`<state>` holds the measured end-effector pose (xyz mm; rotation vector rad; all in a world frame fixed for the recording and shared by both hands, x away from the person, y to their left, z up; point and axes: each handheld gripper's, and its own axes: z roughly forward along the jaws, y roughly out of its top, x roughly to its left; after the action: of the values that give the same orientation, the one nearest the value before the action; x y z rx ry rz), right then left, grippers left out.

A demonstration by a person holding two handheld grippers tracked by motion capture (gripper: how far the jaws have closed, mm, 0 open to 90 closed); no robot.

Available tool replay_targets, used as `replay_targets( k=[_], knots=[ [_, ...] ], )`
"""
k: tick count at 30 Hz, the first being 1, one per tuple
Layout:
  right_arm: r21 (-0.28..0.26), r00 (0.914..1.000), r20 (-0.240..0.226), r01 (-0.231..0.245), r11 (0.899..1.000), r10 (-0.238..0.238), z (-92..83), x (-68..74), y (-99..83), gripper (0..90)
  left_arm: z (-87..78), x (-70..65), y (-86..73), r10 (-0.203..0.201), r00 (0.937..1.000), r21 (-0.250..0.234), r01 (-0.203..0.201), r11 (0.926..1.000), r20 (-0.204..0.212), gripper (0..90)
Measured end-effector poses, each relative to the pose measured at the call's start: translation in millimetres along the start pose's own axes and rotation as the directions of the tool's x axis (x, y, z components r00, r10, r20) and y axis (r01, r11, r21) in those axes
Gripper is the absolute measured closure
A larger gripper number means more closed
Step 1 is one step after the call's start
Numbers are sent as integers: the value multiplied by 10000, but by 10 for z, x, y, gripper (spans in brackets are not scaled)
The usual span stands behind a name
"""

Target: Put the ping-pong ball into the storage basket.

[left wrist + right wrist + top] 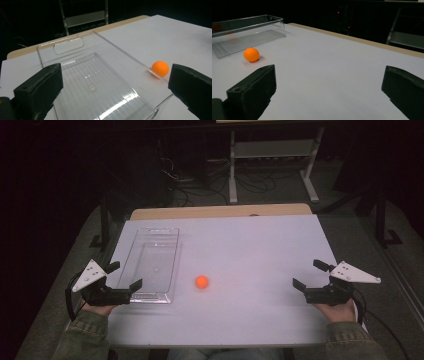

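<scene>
A dark room surrounds the white desk [250,250]. An orange ball [201,281] lies on it just beside the clear tray [172,265], outside its right wall. The left gripper [125,276] hovers at the tray's near end and the right gripper [310,276] sits well apart, both with fingers wide and empty. Judging by this, reaching hasn't started; next, one gripper must close in on the ball. The tray's near rim is hard to trace.

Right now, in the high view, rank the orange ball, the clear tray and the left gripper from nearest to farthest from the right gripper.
1. Orange ball, mid-table, left of the right gripper.
2. Clear tray, beyond the ball, table's left side.
3. Left gripper, at the tray's near end, far left.
</scene>
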<state>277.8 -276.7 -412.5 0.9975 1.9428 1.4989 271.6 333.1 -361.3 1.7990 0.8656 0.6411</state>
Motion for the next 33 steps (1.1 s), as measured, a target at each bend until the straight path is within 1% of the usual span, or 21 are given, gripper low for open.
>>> replay_targets(
  k=[1, 3, 4, 5, 10, 12, 14, 16, 21, 24, 25, 27, 33],
  knots=[
    [18, 10000, 1, 16, 10000, -16, 0, 1, 0, 0, 0, 0, 0, 0, 10000, 0, 0, 10000, 0, 0],
    [0, 10000, -19, 15, 10000, -15, 1, 3, 1, 0, 28, -17, 72, 215, 9997, 27, -215, 9998, 97, 0],
    [0, 10000, -19, 15, 10000, -15, 1, 3, 1, 0, 28, -17, 72, 215, 9997, 27, -215, 9998, 97, 0],
    [-11, 10000, -18, 18, 10000, -18, 0, 3, 2, 0, 53, -20, 107, 349, 9993, 106, -350, 9993, 126, 0],
    [-59, 10000, -7, 38, 10000, -38, -5, 1, 4, 0, 99, -33, 157, 439, 9988, 225, -444, 9988, 223, 0],
    [-109, 10000, 6, 43, 9999, -43, -9, 3, 7, 0, 125, -54, 187, 582, 9977, 290, -592, 9978, 339, 0],
    [-144, 10000, 14, 28, 9999, -28, -11, 3, 8, 0, 140, -66, 207, 637, 9972, 315, -650, 9974, 383, 0],
    [-154, 10000, 13, 38, 9999, -38, -11, 4, 8, 0, 154, -74, 226, 618, 9972, 339, -633, 9974, 428, 0],
    [-153, 10000, -39, 10, 9999, -10, -7, 8, 9, 0, 183, -100, 287, 767, 9956, 390, -789, 9961, 544, 0],
    [-176, 10000, -67, -4, 9998, 2, -7, 6, 10, 0, 204, -116, 330, 903, 9943, 428, -928, 9948, 572, 0],
    [-205, 10000, -98, -14, 9998, 12, -10, 6, 10, 0, 213, -125, 340, 958, 9941, 400, -979, 9944, 516, 0],
    [-199, 10000, -95, -21, 9998, 19, -12, 6, 10, 0, 240, -144, 371, 1097, 9922, 528, -1129, 9922, 598, 0],
    [-131, 9999, -130, -45, 9999, 43, -5, 6, 7, 0, 313, -165, 432, 1242, 9893, 798, -1303, 9883, 770, 0]
  ],
)
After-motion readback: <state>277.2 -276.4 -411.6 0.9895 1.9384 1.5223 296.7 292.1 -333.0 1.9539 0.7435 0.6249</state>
